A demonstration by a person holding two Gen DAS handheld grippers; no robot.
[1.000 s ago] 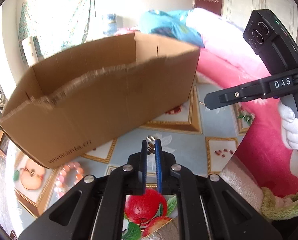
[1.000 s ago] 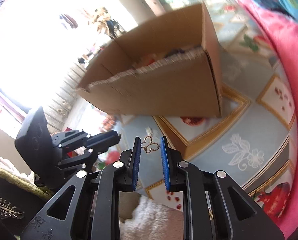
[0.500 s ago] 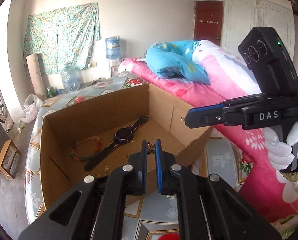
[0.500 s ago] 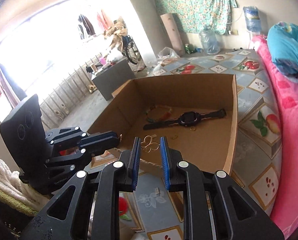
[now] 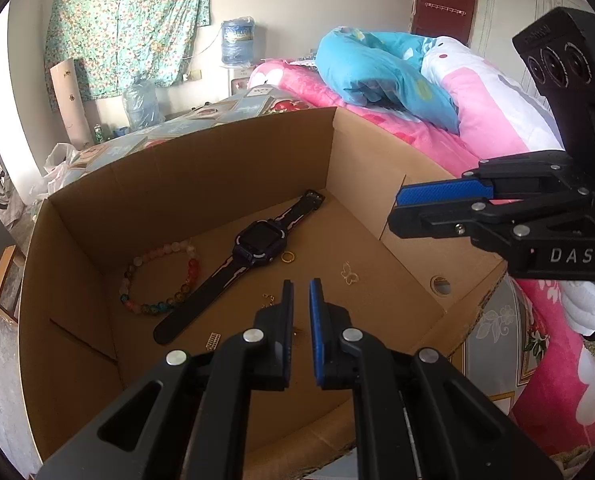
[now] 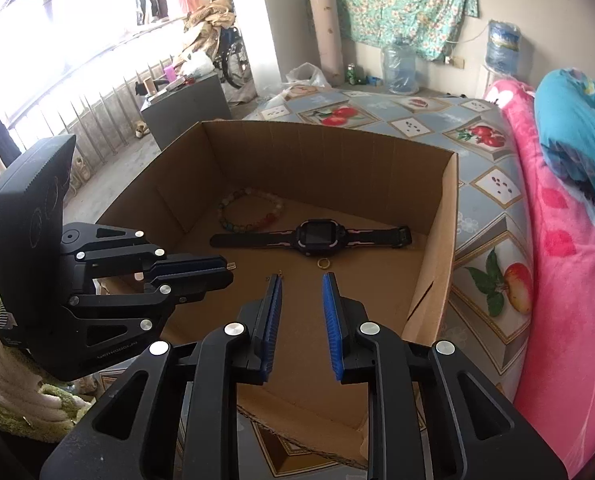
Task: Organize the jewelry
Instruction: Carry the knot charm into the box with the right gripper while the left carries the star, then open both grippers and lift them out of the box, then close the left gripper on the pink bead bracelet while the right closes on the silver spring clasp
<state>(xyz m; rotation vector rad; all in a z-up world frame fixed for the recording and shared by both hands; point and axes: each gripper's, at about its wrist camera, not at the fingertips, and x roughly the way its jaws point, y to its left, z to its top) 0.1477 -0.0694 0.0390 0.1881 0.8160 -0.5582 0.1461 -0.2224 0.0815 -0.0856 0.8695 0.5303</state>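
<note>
Right wrist view: right tool [image 6: 300, 280] is opening, nothing between its jaws; the butterfly charm [image 5: 349, 273] lies in the cardboard box [image 5: 225, 168] just ahead. Left tool [image 5: 300, 285] stays clenched, seemingly empty. Best to withdraw both tools upward, clear of the box walls.

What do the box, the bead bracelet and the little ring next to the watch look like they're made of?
Box: plain brown corrugated cardboard, matte, with ragged torn edges.
Bead bracelet: round glossy beads, some translucent, probably glass or stone; plastic is possible.
Ring: shiny yellow metal, gold-coloured; real gold or plating cannot be told.
</note>
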